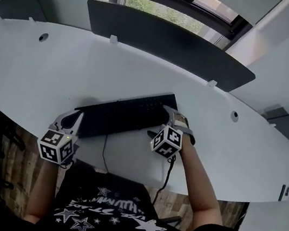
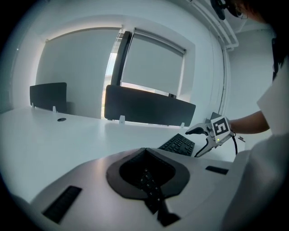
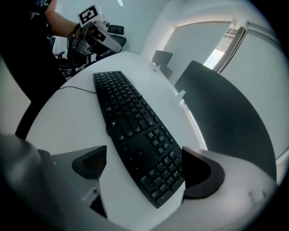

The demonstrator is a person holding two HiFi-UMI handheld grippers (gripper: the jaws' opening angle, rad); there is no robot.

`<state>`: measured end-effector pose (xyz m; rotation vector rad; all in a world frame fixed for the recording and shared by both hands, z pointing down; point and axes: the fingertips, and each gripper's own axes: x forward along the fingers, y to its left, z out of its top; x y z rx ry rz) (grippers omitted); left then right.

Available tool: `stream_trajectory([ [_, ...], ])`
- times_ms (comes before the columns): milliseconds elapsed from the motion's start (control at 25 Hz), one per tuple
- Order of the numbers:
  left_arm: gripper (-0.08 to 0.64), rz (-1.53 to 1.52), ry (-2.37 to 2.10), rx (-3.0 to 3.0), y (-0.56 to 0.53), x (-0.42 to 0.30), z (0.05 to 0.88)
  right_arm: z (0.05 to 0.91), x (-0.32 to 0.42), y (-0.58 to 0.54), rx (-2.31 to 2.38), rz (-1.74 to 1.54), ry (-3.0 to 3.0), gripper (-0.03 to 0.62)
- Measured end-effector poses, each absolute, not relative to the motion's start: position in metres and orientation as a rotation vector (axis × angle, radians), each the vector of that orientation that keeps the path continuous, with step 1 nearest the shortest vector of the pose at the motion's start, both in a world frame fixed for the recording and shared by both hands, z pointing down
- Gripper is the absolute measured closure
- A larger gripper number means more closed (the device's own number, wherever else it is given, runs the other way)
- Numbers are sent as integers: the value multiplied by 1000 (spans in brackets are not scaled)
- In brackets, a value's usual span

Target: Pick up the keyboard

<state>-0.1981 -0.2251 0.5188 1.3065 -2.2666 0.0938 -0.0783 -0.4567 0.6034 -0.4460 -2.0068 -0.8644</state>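
- Jaws of the left gripper (image 1: pixel 76 120) are pressed fully together with nothing between them. This gripper sits just beside the left end of the keyboard (image 1: pixel 125 113), near the front edge of the surface (image 1: pixel 42 68).
- Keyboard, black, lies flat and slanted across the white curved surface in front of the person. Its thin cable (image 1: pixel 104 152) trails off the front edge.
- Right gripper (image 1: pixel 159 121) points down at the keyboard's right end with its jaws spread wide. One pad is close beside the far long edge. The other is well clear, over bare surface on the near side. Neither presses yet, so nothing is held.
- Step in hand, as I judge it, is getting a grip on the right end. To do it well, lower the gripper until both pads flank the keyboard's long edges, square across its width. Then close evenly so the keyboard does not pivot.
- A long keyboard held at one end will likely droop. Opening the left jaws and taking the left end too would keep the lift level. Mind the cable's slack.
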Motion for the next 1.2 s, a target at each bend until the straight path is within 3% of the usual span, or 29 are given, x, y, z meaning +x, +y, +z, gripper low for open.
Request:
stream_trajectory([
  [280,551,79,-2271,1228,-214,-207,531,624,-104,-466,-618,-976,-1827,17],
  [640,551,86,-2249,1204,-215,-211,540,638,-113,-446,-946,-1013,-1530,14],
  [1200,551,75,-2222,1162,-213,-217,560,653,-117,-440,-1089,-932,-1300,9],
])
